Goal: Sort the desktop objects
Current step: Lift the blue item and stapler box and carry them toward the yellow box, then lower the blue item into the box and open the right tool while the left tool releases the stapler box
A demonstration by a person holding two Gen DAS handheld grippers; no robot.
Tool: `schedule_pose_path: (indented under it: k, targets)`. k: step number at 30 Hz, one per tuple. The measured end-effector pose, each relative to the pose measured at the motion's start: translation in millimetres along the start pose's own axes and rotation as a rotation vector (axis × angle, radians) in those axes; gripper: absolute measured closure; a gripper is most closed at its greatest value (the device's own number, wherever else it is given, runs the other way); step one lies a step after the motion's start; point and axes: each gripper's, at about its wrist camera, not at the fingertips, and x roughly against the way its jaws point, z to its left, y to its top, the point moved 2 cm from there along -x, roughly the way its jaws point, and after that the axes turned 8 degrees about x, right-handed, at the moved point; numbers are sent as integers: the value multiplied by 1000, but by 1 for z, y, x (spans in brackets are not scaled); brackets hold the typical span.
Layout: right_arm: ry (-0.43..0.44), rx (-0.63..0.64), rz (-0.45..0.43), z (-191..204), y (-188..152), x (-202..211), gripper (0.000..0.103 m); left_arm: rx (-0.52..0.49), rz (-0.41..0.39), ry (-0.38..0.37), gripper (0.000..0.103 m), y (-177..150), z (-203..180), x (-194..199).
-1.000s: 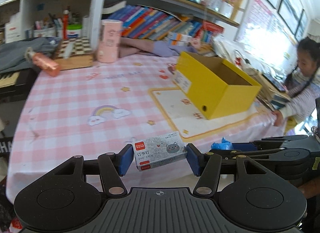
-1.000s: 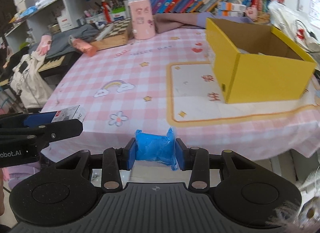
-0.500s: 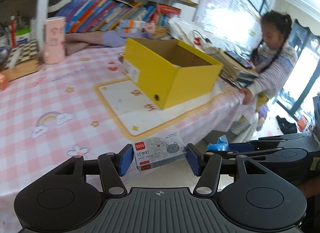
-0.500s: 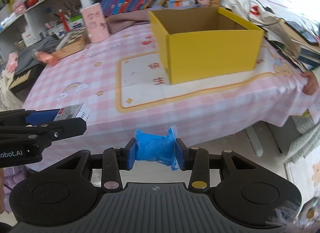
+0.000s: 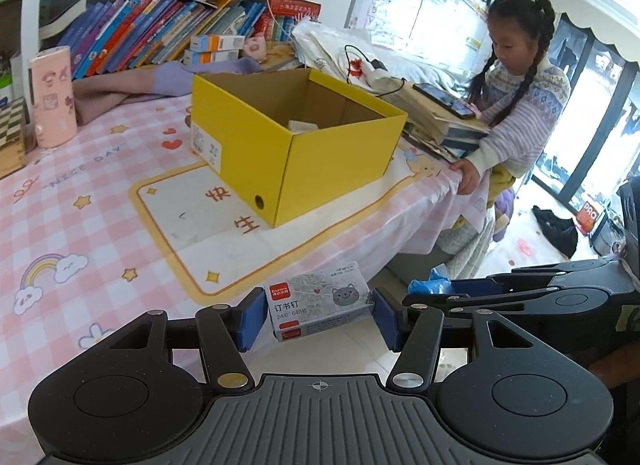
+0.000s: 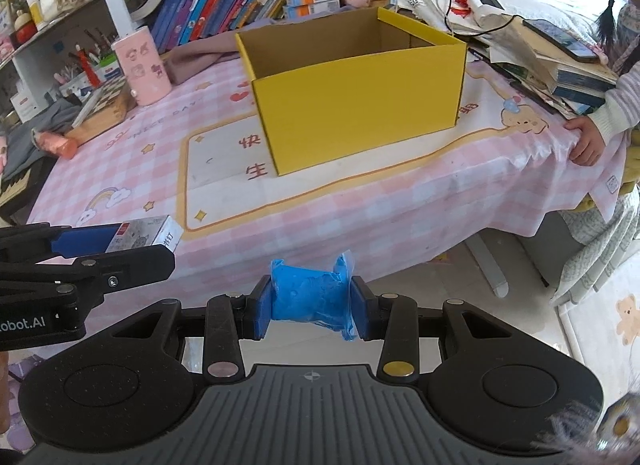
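Observation:
My left gripper [image 5: 318, 315] is shut on a grey staple box [image 5: 320, 303] with a cat picture, held off the table's front edge. My right gripper [image 6: 312, 307] is shut on a blue plastic packet [image 6: 310, 293], also in front of the table. An open yellow cardboard box [image 5: 304, 145] stands on the table ahead; something pale lies inside it. In the right wrist view the yellow box [image 6: 360, 93] is straight ahead, and the left gripper with the staple box [image 6: 144, 235] shows at the left.
A pink checked tablecloth [image 5: 80, 193] covers the table. A pink cup [image 5: 52, 97] and a chessboard [image 6: 104, 97] stand at the back left. Books line the shelf behind. A child [image 5: 516, 97] stands at the table's right corner, hand on the cloth.
Both grippers have swung right and nearer the yellow box, which now sits centred ahead. Each still holds its object. The child has come further into view.

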Motion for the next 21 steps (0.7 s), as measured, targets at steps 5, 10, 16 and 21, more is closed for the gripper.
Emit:
schedule_pose_path:
  k: [5,10,16,21]
  targets:
    - [5,-18,-4,-13,7,-6,67,-26,-2,-2,46,11,-9,-8]
    - [10,-45,-20,-28,17,-12,67,-53,-13,-3,46,28,-19,-19]
    - [2,-59,-41,-53,34,-21,67,-60,-39,-12,46,52,-35,-34]
    - [-16,-43,-134,-75,65,-20,67,-88,-105,0,46,81,-50,-42]
